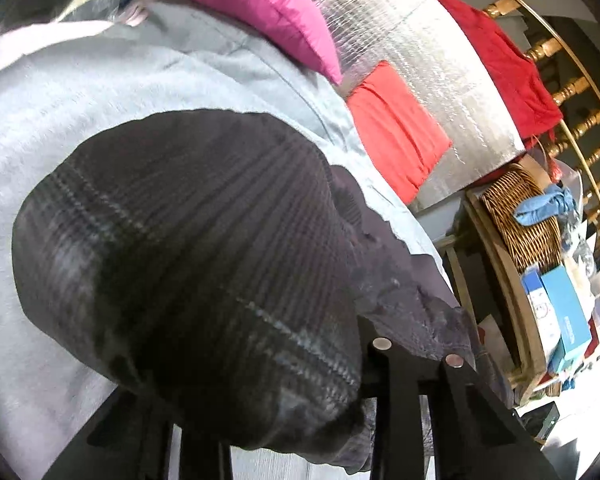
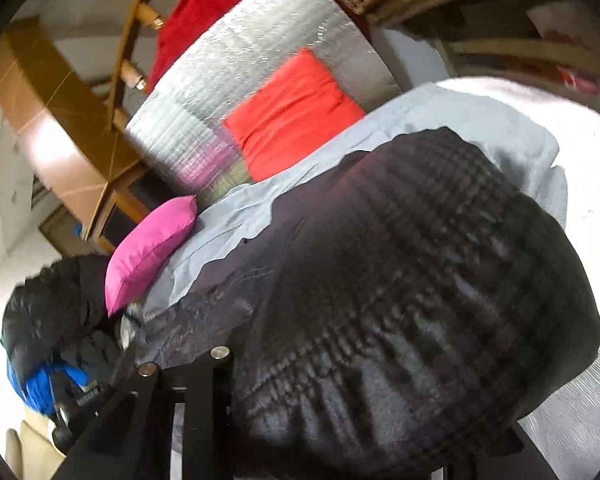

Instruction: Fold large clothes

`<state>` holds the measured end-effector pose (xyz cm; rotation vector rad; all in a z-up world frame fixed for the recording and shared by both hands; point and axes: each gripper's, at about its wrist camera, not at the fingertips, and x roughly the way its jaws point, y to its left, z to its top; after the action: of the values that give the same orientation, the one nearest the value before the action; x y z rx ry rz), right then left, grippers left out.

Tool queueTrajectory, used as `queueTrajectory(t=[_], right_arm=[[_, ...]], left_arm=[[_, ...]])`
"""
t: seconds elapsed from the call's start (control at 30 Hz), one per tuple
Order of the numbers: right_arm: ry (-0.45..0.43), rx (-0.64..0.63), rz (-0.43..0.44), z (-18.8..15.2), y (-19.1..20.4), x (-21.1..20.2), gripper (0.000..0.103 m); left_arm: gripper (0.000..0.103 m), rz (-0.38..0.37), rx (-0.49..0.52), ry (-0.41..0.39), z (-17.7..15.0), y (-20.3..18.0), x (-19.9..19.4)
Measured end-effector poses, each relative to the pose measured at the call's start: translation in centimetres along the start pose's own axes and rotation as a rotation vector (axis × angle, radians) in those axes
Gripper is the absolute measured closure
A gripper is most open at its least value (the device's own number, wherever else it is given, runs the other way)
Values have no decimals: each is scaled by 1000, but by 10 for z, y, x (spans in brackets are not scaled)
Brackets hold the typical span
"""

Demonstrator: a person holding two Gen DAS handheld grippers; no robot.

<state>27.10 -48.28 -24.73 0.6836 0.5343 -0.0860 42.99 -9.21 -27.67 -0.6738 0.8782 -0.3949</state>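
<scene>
A: Where is the dark plaid garment [image 1: 188, 264]?

B: It fills the lower centre of the left wrist view, bunched over the left tongs [image 1: 416, 354]. Under it lies a pale blue sheet [image 1: 60, 128].

A: Are those tongs pinching it?

B: Cloth covers the tips; I cannot tell.

A: And the right tongs [image 2: 184, 362]?

B: Lower left of their frame, the garment [image 2: 420, 280] draped beside and over them. Their grip is hidden too.

A: Anything else?

B: A pink cushion [image 2: 148, 252] at left, a red cushion [image 2: 292, 116] against the silver panel [image 2: 260, 40] above.
</scene>
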Motion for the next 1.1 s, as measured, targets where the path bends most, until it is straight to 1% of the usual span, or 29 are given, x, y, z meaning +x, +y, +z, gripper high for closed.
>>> queueTrajectory(t=[0.2,0.3,0.43,0.5,0.53,0.57,0.6,0.63,0.67,0.7,0.77,0.83,0.9,0.93,0.97,1.07,1.1], right_arm=[[27,-16,25,-25,8,-39,64],[55,17,43,-50,5,-56,64],[76,37,45,-84,-4,-73,64],[97,60,44,-94,-13,-75,64],[114,76,46,-95,-18,-72,64],[139,98,51,-96,-24,-68,60],[162,135,61,-97,-32,-65,57],[180,174,70,-97,-40,-64,45],[201,215,66,-97,-47,-63,35],[230,274,71,-97,-56,-65,35],[239,318,100,-96,-64,-72,35],[216,337,111,-93,-72,-84,34],[195,394,148,-89,-84,-94,33],[183,431,167,-87,-91,-96,30],[173,460,175,-86,-95,-95,26],[174,535,190,-85,-117,-86,25],[169,559,207,-86,-122,-81,25]], left_arm=[[71,1,31,34,-27,9,-35],[71,14,40,38,-40,18,-53],[71,35,47,49,-58,31,-67],[67,64,37,80,-65,39,-60],[61,76,30,102,-66,42,-55],[50,97,24,130,-65,46,-47],[40,111,15,140,-65,49,-46],[39,115,-6,149,-64,53,-45],[39,101,-21,161,-63,55,-45],[38,98,-24,170,-63,56,-48],[37,99,-26,184,-63,59,-54],[37,87,-53,187,-62,63,-60],[37,69,-85,191,-61,68,-68],[37,57,-100,185,-61,70,-71],[36,49,-114,181,-60,71,-72],[33,53,-151,181,-60,79,-71],[33,60,-156,174,-60,81,-69]])
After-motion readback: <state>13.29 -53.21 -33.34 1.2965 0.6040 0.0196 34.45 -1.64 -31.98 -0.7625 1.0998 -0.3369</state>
